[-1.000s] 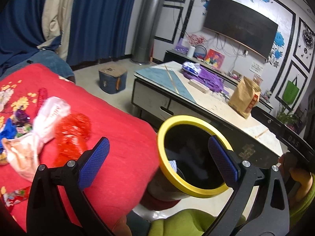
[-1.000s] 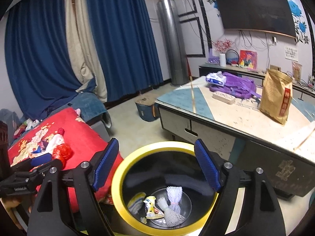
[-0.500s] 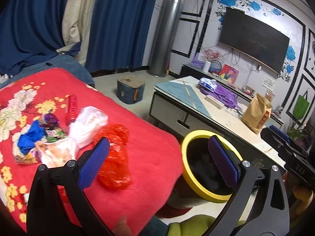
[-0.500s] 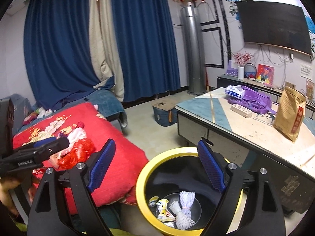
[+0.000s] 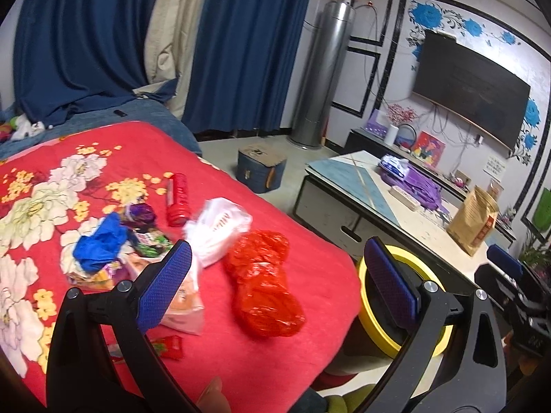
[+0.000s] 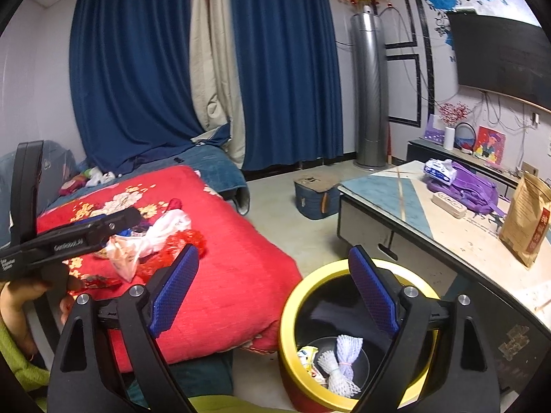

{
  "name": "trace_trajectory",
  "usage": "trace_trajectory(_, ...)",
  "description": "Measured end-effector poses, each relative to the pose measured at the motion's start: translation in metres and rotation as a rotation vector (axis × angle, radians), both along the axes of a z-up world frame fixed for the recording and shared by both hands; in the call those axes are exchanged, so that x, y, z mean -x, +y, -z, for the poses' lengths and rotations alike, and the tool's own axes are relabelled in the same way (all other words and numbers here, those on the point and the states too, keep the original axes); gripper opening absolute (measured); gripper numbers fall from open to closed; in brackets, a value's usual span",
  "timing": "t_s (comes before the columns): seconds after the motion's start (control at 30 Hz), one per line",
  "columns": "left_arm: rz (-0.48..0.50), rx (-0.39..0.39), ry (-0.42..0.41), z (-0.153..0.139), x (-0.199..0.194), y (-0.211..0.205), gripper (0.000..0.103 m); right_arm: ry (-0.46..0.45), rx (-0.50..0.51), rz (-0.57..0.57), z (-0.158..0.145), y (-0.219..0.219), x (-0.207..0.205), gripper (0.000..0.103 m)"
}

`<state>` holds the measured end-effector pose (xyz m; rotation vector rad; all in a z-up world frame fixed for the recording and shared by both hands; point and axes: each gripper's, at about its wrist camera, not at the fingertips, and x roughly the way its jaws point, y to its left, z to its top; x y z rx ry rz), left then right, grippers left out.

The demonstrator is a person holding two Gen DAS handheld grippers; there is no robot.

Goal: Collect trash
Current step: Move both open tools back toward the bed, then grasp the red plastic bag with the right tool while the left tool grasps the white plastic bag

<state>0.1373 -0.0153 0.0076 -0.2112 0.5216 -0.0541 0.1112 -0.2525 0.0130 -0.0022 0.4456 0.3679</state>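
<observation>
Hovering empty, left gripper (image 5: 275,282) gaping and right gripper (image 6: 275,292) opening, above the red plastic bag (image 5: 263,284) on the blanket (image 5: 299,344); slippery film may slide free short of the yellow-rimmed bin (image 6: 292,313).

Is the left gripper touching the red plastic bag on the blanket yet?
Apart. The left wrist view shows the left gripper open above the red plastic bag, neither pad on it.
</observation>
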Motion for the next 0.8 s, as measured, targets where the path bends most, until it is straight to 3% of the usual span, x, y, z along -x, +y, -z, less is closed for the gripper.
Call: trace_trajectory(0.8,-0.183,0.06,0.007,0.0,0.011,0.081,0.092,0.054,0.068,-0.209,0.007,0.094,-0.008,0.086)
